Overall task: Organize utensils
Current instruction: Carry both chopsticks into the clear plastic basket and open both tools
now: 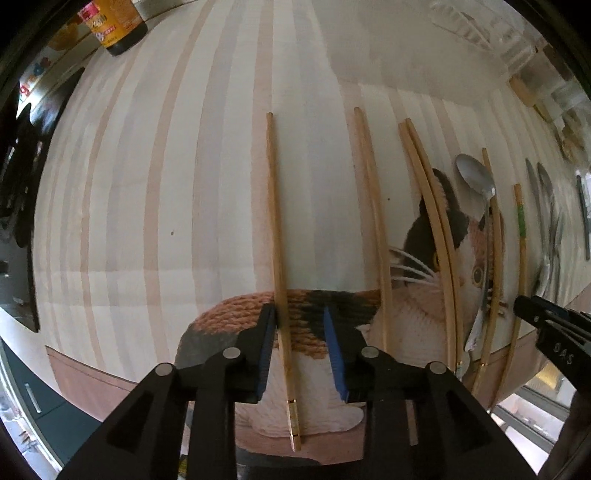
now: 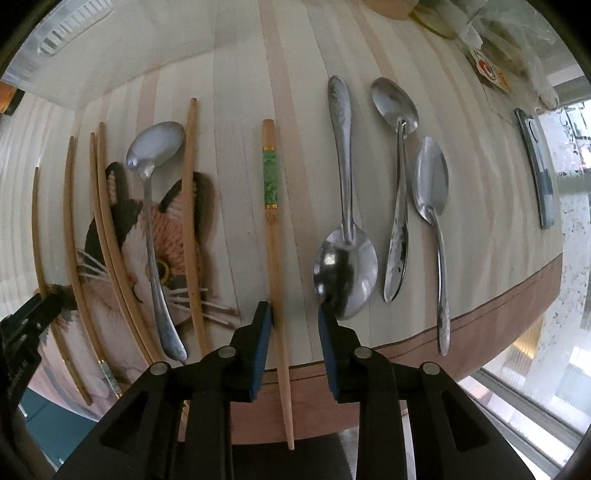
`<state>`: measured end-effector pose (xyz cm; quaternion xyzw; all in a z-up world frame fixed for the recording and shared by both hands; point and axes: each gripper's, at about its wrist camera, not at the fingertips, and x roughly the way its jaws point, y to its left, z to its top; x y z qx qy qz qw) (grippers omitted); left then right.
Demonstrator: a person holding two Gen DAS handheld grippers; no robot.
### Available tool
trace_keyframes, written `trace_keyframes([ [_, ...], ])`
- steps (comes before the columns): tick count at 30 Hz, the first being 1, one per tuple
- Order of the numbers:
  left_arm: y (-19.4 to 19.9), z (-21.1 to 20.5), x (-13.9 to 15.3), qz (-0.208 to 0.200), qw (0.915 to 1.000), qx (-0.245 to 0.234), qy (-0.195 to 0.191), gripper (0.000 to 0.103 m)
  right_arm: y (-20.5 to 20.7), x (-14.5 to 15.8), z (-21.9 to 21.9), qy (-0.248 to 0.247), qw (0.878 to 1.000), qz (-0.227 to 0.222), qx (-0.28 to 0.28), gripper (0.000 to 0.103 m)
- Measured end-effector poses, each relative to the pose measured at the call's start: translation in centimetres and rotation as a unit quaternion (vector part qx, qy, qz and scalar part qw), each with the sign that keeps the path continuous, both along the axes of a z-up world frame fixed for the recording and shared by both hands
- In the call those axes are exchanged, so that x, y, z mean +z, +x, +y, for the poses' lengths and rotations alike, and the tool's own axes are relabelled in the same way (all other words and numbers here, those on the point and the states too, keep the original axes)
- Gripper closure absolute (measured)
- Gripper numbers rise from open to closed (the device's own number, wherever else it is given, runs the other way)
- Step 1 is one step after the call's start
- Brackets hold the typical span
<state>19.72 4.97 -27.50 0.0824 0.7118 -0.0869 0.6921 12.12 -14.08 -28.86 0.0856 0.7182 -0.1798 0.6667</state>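
Striped vinyl tablecloth (image 1: 166, 184) with knitted-cat print. Left gripper (image 1: 300, 314) part-open astride plain bamboo chopstick (image 1: 277, 221), one blue pad touching. Right gripper (image 2: 295, 314) likewise astride green-banded chopstick (image 2: 271, 221), beside glossy steel spoon (image 2: 345, 266).

Beyond our left gripper (image 1: 300, 315) the bottle (image 1: 116, 26) is cut by the edge. Its label is too blurred for us to read.
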Motion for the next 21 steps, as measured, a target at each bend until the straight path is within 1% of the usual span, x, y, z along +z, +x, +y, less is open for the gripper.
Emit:
trace_keyframes([
  [1, 0.0, -0.2, 0.0, -0.003, 1.0000, -0.002, 0.001, 0.081, -0.2, 0.1, 0.0, 0.005, 1.000, -0.003, -0.003, 0.084],
  [2, 0.0, -0.3, 0.0, -0.005, 1.0000, -0.003, 0.000, 0.084, 0.7, -0.3, -0.6, 0.017, 1.000, -0.009, -0.005, 0.094],
  [3, -0.1, -0.5, 0.0, -0.008, 1.0000, -0.006, 0.001, 0.091, 1.1, -0.5, -2.0, 0.025, 1.000, -0.013, -0.005, 0.095],
  [4, -0.2, -0.7, 0.0, -0.009, 0.9999, -0.007, 0.003, 0.098, 1.0, -0.6, -1.8, 0.019, 1.000, -0.013, 0.000, 0.095],
  [7, -1.3, -0.6, 0.3, -0.013, 0.9998, -0.002, 0.014, 0.098, 1.2, -0.5, -0.6, 0.004, 1.000, -0.017, 0.014, 0.096],
  [10, -1.5, -0.7, 1.8, -0.027, 0.9993, 0.009, 0.024, 0.098, 1.0, -0.3, 0.0, 0.025, 0.999, -0.025, 0.006, 0.096],
  [12, -1.8, -0.6, 3.0, -0.040, 0.9987, 0.017, 0.028, 0.098, 0.3, 0.1, -0.6, 0.033, 0.999, -0.035, 0.007, 0.096],
  [15, -1.7, -0.3, 5.5, -0.060, 0.9973, 0.029, 0.031, 0.098, -0.2, 2.3, -1.2, 0.042, 0.997, -0.056, 0.015, 0.096],
  [18, -1.7, 0.3, 8.9, -0.088, 0.9949, 0.041, 0.026, 0.098, -0.3, 4.9, -1.4, 0.051, 0.995, -0.081, 0.021, 0.096],
  [21, -1.6, 0.2, 12.4, -0.125, 0.9905, 0.056, 0.016, 0.098, -0.5, 7.7, -2.1, 0.055, 0.992, -0.109, 0.026, 0.096],
])
